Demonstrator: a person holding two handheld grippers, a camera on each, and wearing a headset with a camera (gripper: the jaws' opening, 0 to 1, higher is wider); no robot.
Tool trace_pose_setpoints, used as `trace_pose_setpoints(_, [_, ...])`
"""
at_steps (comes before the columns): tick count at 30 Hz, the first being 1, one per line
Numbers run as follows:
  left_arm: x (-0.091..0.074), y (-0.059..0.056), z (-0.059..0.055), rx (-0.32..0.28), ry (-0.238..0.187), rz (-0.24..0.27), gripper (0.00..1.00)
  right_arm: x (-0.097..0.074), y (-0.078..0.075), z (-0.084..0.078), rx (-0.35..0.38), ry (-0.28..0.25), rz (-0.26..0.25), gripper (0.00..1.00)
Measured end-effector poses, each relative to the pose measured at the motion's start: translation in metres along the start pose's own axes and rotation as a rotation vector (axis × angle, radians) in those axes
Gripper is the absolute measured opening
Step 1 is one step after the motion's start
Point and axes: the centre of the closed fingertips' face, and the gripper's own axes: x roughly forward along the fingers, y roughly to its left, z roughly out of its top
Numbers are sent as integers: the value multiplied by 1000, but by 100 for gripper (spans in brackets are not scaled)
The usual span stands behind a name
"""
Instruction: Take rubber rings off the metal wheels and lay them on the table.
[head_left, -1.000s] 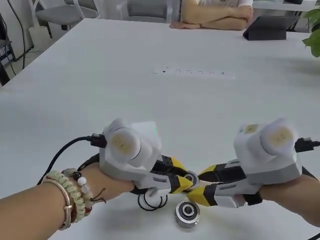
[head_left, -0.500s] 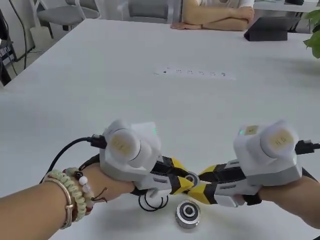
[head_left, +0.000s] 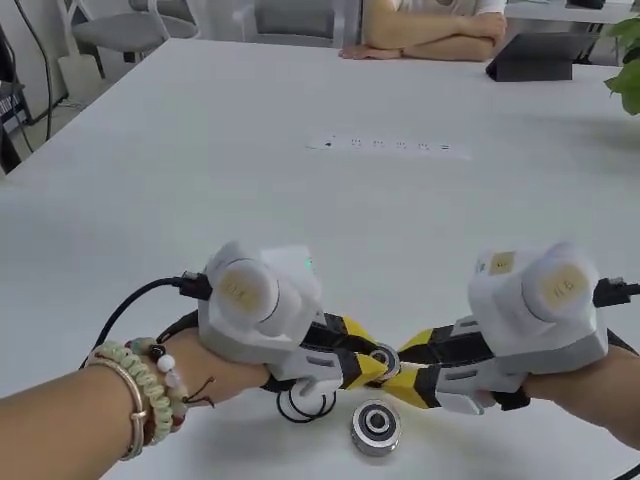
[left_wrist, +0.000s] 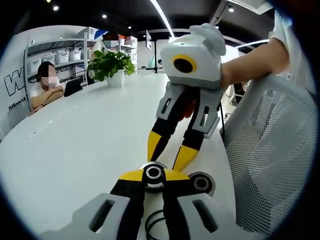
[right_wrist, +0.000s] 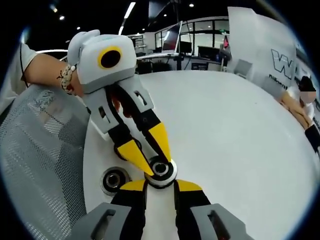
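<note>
We see both grippers meeting low at the near edge of the white surface (head_left: 300, 200), tip to tip over one small metal wheel (head_left: 383, 357). The left gripper (head_left: 365, 366) comes in from the left. In its own view its yellow-tipped jaws sit on either side of that wheel (left_wrist: 153, 173) and are clamped on it, holding it just above the surface.

The right gripper (head_left: 402, 378) comes in from the right. In the left gripper view its jaws stand a little apart, with the tips down against the wheel's far rim. In the right gripper view its own yellow tips lie just under the wheel (right_wrist: 161, 170). We cannot tell whether they are pinching the wheel or its rubber, or only touching it.

A second metal wheel (head_left: 376, 424) lies flat on the surface, just nearer than the two grippers and apart from them. The left gripper view shows it (left_wrist: 201, 183) to the right of the held wheel.

Loose black rubber rings (head_left: 303, 404) lie on the surface under the left gripper, to the left of the second wheel, and they overlap one another.

Beaded bracelets (head_left: 150, 395) sit on the person's left wrist. At the far edge of the surface, another person's folded arms (head_left: 430, 38) rest on it.
</note>
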Motion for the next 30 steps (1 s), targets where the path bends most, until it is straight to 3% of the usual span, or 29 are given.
trace_pose_setpoints(20, [0, 1, 0, -8, -2, 5, 7, -4, -1, -2, -61, 19, -5, 11])
trace_pose_setpoints(23, [1, 1, 0, -9, -2, 6, 7, -5, -2, -3, -64, 22, -5, 9])
trace_pose_setpoints(25, [1, 1, 0, -11, -3, 4, 8, -6, -7, -6, -84, 43, -36, 0])
trace_pose_setpoints(26, [1, 1, 0, -10, -5, 6, 8, -5, -3, -4, -67, 29, -10, 0])
trace_pose_setpoints(30, [1, 1, 0, -11, -7, 6, 8, -6, -4, -4, -64, 29, -16, 0])
